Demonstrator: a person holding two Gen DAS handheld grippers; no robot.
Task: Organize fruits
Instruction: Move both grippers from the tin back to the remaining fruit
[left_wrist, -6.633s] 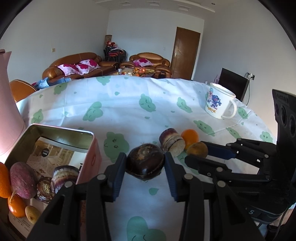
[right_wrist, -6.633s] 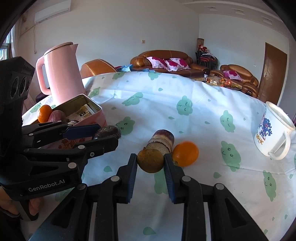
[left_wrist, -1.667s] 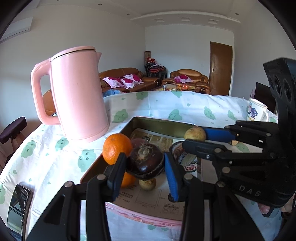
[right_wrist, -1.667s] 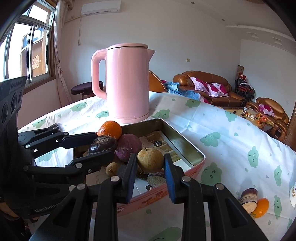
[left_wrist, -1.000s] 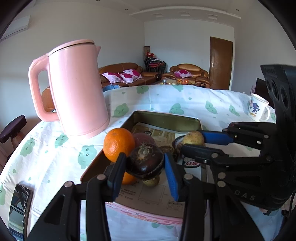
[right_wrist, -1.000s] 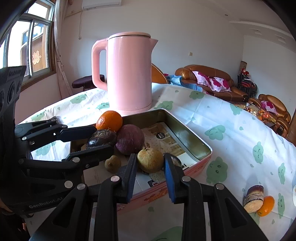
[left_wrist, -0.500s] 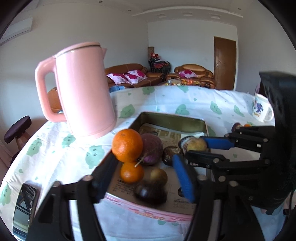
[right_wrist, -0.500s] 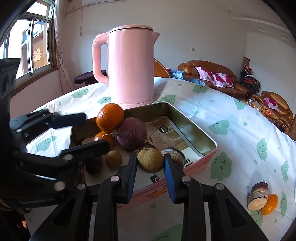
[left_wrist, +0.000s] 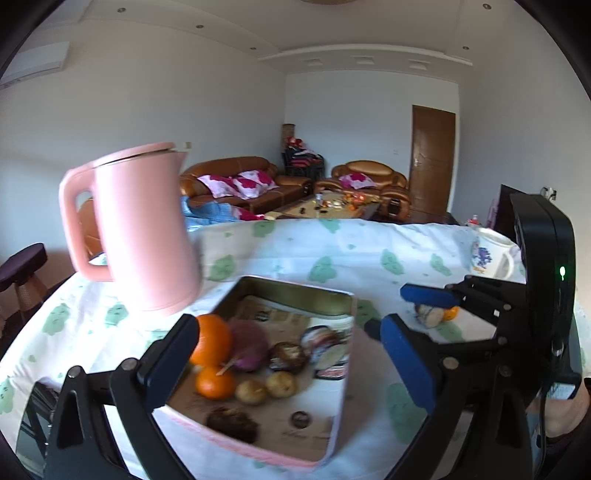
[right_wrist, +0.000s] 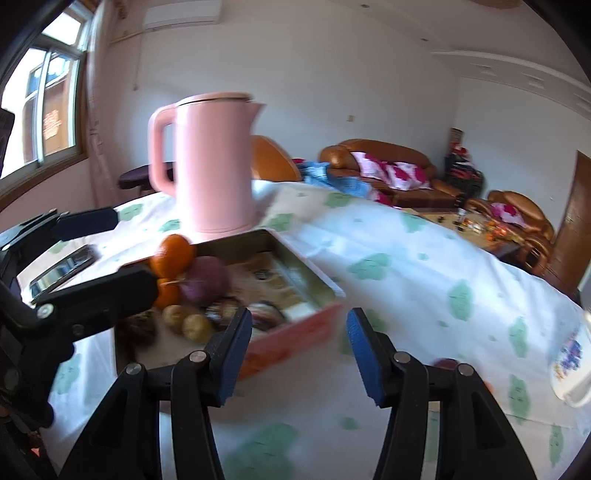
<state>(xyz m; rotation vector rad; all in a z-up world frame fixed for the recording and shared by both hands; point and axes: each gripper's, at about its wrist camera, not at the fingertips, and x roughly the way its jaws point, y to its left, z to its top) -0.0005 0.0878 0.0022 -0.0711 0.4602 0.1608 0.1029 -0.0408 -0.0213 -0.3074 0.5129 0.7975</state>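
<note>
The pink tin (left_wrist: 295, 286) holds two oranges (left_wrist: 212, 343), a purple fruit (left_wrist: 251, 345), two small yellow-brown fruits (left_wrist: 280, 384) and a dark round fruit (left_wrist: 229, 424) near its front edge. My left gripper (left_wrist: 291, 354) hangs above the tin's near side, jaws opening wide with nothing between them. My right gripper (right_wrist: 299, 350) is over the tin's (right_wrist: 306, 269) near right corner, its jaws opening and empty. A cut brown fruit (left_wrist: 430, 314) and a small orange (left_wrist: 451, 313) lie on the cloth to the right of the tin.
A tall pink kettle (left_wrist: 144, 229) stands just behind the tin's left side. A printed white mug (left_wrist: 491, 254) sits at the far right. A phone (right_wrist: 62, 273) lies left of the tin. The white cloth with green clouds (right_wrist: 424, 258) covers the table.
Both grippers opened and let their fruits fall into the tin: the dark one from the left, the yellow-brown one from the right. Both then drew back, the left rising, the right swinging right.
</note>
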